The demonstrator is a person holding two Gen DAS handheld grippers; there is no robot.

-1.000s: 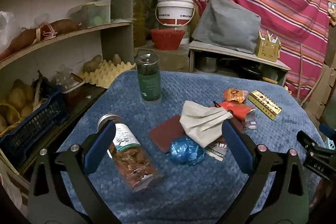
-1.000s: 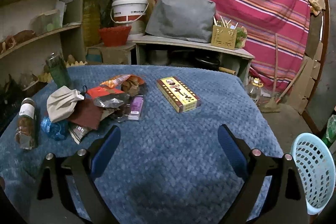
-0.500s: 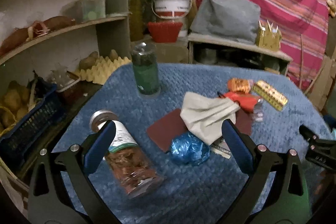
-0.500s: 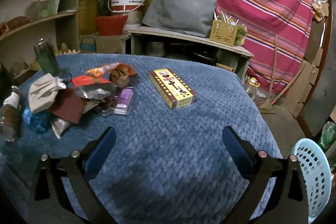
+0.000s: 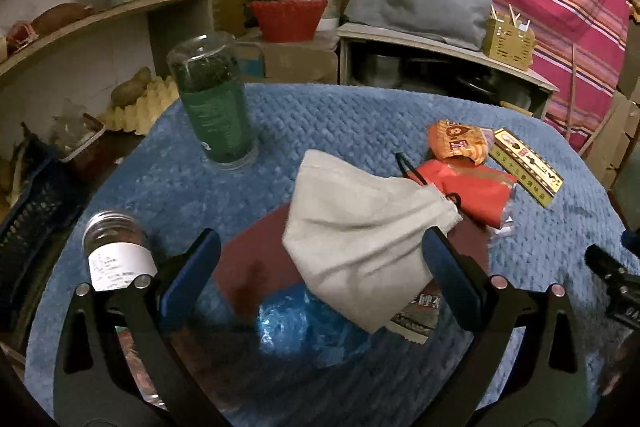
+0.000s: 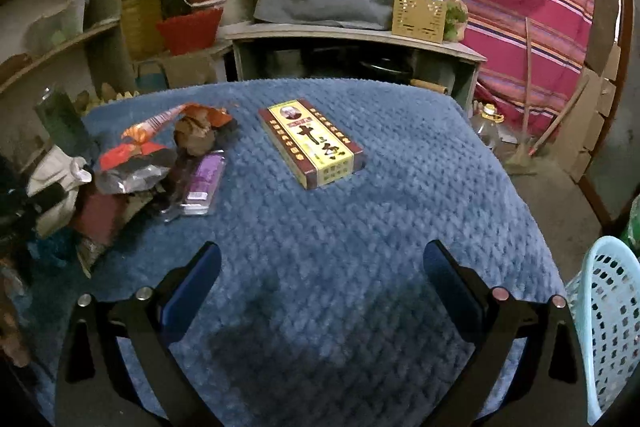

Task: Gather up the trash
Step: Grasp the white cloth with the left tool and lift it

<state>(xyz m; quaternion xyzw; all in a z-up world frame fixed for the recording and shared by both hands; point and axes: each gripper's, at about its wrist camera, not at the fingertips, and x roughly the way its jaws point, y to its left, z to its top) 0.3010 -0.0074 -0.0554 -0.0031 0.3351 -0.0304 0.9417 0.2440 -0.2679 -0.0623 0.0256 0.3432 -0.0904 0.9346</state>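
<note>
A: Lying near the middle of the blue table cover (image 5: 340, 115), the trash pile is made up of a crumpled grey cloth bag (image 5: 360, 223), a blue foil wad (image 5: 288, 323), a dark red sheet (image 5: 252, 267), a red wrapper (image 5: 468, 191) and an orange packet (image 5: 456, 143).

B: How is it likely handling?

A: Judging by appearance, everything is looking light, soft and crushable; the foil is probably slipping easily. Pinching the cloth bag at its bunched right end, or the foil wad across its bulk, is looking best.

B: What are the claws doing?

A: The left gripper (image 5: 320, 267) is hovering with jaws spread wide over the cloth bag and foil, holding nothing. The right gripper (image 6: 320, 267) is also gaping wide, empty, over bare cover near a yellow box (image 6: 312, 143).

B: And beyond that?

A: A pale blue basket (image 6: 604, 319) is standing off the right edge; a green jar (image 5: 212, 107) is standing far left, a second jar (image 5: 116, 259) lying near left.
</note>
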